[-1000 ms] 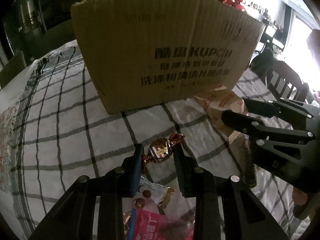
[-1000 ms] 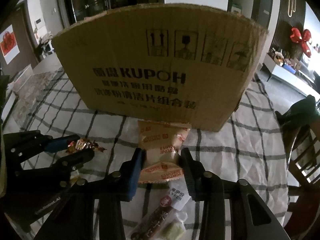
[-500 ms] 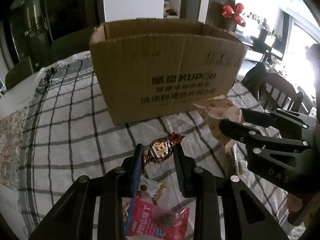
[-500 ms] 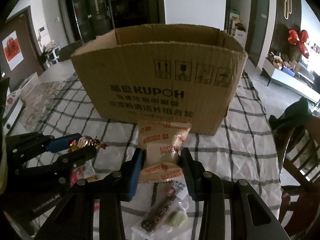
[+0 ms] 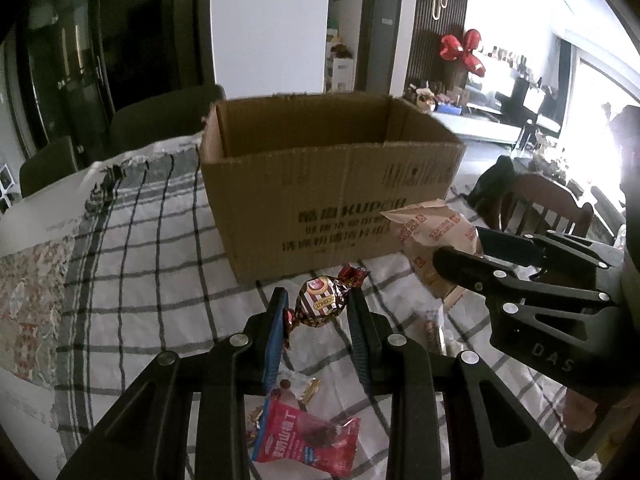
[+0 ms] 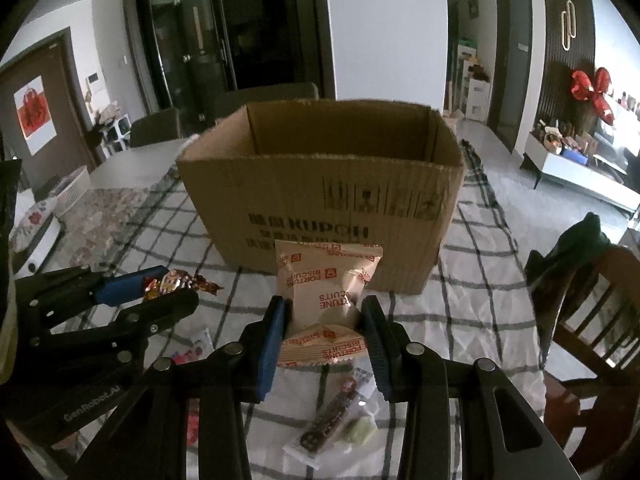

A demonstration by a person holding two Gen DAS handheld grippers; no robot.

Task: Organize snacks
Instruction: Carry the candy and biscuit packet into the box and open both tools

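Note:
My left gripper (image 5: 318, 306) is shut on a round striped wrapped candy (image 5: 320, 303), held above the checked tablecloth. In the right wrist view that candy (image 6: 176, 282) shows at the left in the left gripper (image 6: 168, 289). My right gripper (image 6: 325, 314) is shut on a tan biscuit packet (image 6: 326, 280), also lifted off the table. The same packet (image 5: 430, 236) and right gripper (image 5: 460, 246) appear at the right of the left wrist view. An open cardboard box (image 5: 332, 188) (image 6: 320, 192) stands just beyond both grippers; the part of its inside that shows is bare.
On the cloth below lie a red snack packet (image 5: 308, 440), a small clear wrapper (image 5: 298, 386) and a clear packet with a dark bar (image 6: 340, 420). A wooden chair (image 6: 592, 320) stands at the table's right edge. Dark chairs (image 5: 160, 120) stand behind the box.
Both grippers have risen with their snacks, and the view now looks over the box's rim into it. The loose snacks on the cloth have dropped further below.

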